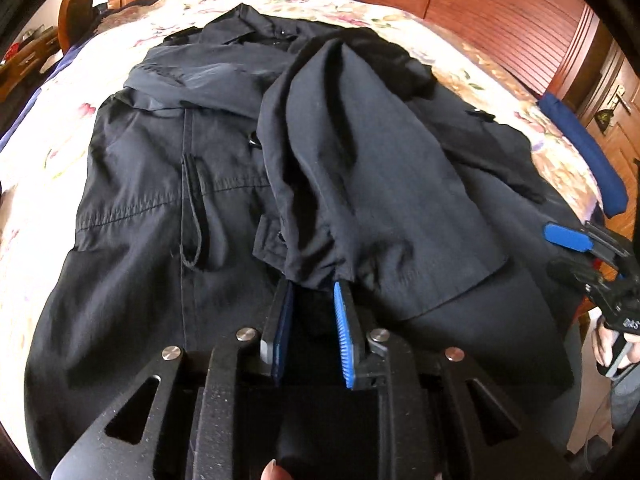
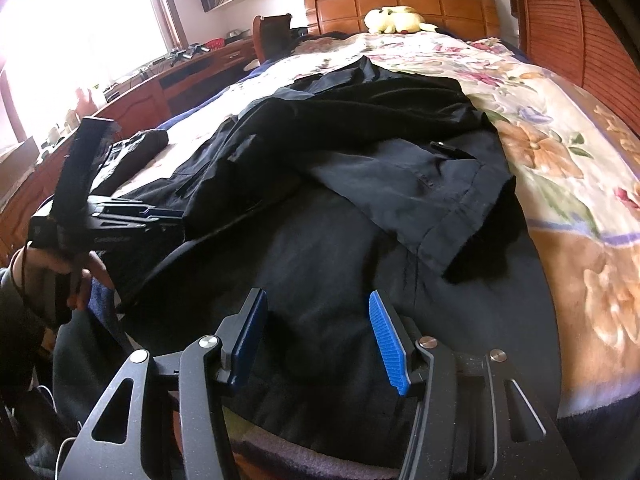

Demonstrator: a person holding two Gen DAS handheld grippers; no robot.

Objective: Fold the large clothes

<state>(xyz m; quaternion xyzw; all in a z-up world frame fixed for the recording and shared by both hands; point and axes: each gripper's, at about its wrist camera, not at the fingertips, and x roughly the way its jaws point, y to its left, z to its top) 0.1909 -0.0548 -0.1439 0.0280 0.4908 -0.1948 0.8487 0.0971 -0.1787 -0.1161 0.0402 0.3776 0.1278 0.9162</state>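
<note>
A large black coat [image 1: 160, 208] lies spread on the floral bed cover, collar at the far end. Both sleeves are folded across its front. My left gripper [image 1: 314, 286] sits at the cuff of one sleeve [image 1: 360, 168], its blue pads slightly apart, with the cuff's gathered edge at the fingertips; whether it pinches the fabric is unclear. My right gripper [image 2: 316, 300] is open and empty, hovering over the coat's lower part [image 2: 320, 280], just short of the other folded sleeve [image 2: 420, 184]. The right gripper also shows in the left wrist view [image 1: 568, 238]. The left gripper shows in the right wrist view [image 2: 120, 220].
The bed cover [image 2: 560, 152] has bare room to the coat's right. A yellow plush toy [image 2: 394, 20] lies by the wooden headboard [image 2: 400, 0]. A wooden wardrobe [image 1: 500, 8] stands on the right. A desk with clutter [image 2: 140, 80] runs along the window side.
</note>
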